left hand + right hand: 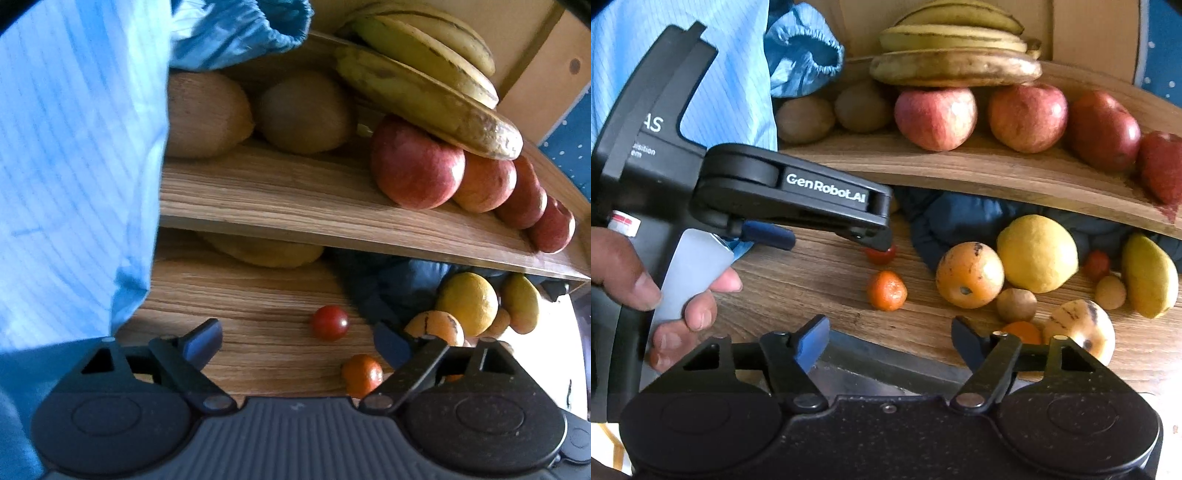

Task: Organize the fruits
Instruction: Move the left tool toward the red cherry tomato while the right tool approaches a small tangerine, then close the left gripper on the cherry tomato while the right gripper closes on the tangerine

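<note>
My left gripper is open and empty above the wooden table, just short of a red cherry tomato and a small orange fruit. It also shows in the right wrist view, over the same tomato. My right gripper is open and empty, near the small orange fruit. On the wooden shelf lie bananas, several apples and two kiwis.
Loose fruit lies on the table at right: a spotted orange, a yellow citrus, a mango, a small kiwi. A dark blue cloth lies under the shelf. A blue sleeve fills the left.
</note>
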